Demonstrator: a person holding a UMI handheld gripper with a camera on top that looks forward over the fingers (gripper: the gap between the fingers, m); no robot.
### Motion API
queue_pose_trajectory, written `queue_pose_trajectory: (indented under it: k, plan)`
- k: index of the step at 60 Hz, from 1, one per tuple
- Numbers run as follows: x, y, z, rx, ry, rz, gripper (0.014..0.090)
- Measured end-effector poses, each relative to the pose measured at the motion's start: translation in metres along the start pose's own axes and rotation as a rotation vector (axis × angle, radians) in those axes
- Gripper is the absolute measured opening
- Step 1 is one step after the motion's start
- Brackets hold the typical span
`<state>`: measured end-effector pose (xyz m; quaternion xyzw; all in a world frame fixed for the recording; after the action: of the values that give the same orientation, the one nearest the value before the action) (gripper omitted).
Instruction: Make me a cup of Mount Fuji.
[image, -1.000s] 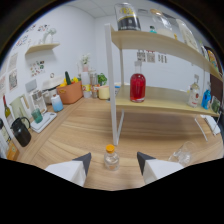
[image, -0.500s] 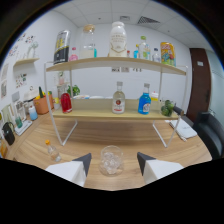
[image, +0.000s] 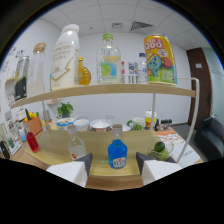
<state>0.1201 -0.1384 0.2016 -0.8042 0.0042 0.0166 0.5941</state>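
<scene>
My gripper (image: 114, 158) is open, its two white fingers (image: 75, 172) low in the gripper view with nothing held. Just ahead of the gap between them stands a small flask of blue liquid (image: 117, 154) on the lower wooden shelf (image: 55, 142). Left of it is a clear flask (image: 76, 148), and further left a red bottle (image: 32, 141). To the right of the blue flask sits a glass with a green lime (image: 159, 148).
The upper shelf (image: 115, 90) carries a big white bottle (image: 65, 57), an orange bottle (image: 84, 74), a green-capped clear bottle (image: 108, 62) and a yellow carton (image: 160, 59). White shelf posts (image: 153, 111) stand ahead. Bowls (image: 100, 124) and a plant (image: 65, 109) sit behind; a dark door (image: 202, 85) is right.
The view has swung right and closed in on the shelf rack. The blue flask now sits in line with the finger gap; the glass seen between the fingers earlier is out of view.
</scene>
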Motion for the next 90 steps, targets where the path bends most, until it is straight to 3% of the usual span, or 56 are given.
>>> queue_pose_trajectory:
  k: [8,17,30,38,44,58,78,90]
  plan:
    - [0.006,-0.001,0.031,-0.011,-0.010,-0.012,0.0646]
    - [0.006,0.001,0.046,-0.024,-0.015,-0.020,0.0377]
    - [0.005,-0.004,0.033,-0.030,-0.023,0.018,0.0364]
    - [-0.001,-0.022,-0.004,0.018,-0.033,0.030,0.0363]
    - [-0.006,-0.011,-0.029,0.012,-0.031,0.042,0.0362]
    - [-0.001,0.094,-0.051,-0.156,0.050,0.000,0.0360]
    - [0.020,0.115,-0.042,-0.217,0.184,-0.733,0.0359]
    - [0.007,0.098,-0.031,-0.178,0.189,-1.274,0.0358]
